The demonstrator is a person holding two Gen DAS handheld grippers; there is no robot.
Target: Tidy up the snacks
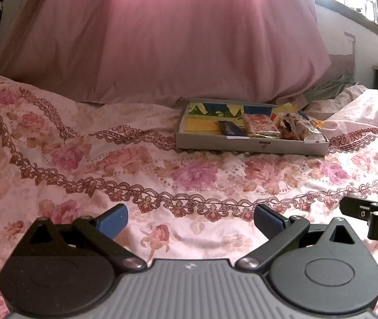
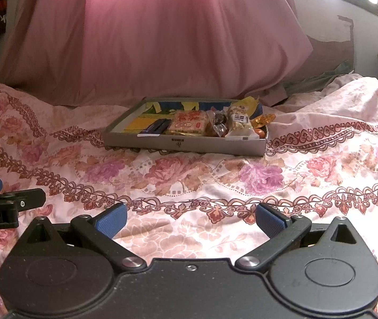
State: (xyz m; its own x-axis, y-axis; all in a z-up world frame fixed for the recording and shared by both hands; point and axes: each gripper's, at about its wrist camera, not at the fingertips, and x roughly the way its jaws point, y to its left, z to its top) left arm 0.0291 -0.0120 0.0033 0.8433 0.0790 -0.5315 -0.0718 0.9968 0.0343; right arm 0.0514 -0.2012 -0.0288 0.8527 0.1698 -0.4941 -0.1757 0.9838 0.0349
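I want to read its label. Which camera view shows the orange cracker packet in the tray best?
The right wrist view: the cracker packet faces the camera, its red print unobstructed. In the left wrist view it looks smaller, more slanted and paler.

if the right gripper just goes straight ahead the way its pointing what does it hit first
Likely the front wall of the grey snack tray, slightly left of its line. The right gripper is open and empty, with only floral bedspread between; height is unclear, so it might pass over.

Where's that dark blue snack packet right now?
The dark blue packet lies inside the shallow grey box on the flowered bedspread, toward the box's left part, just left of the orange-red cracker pack; both views show it.
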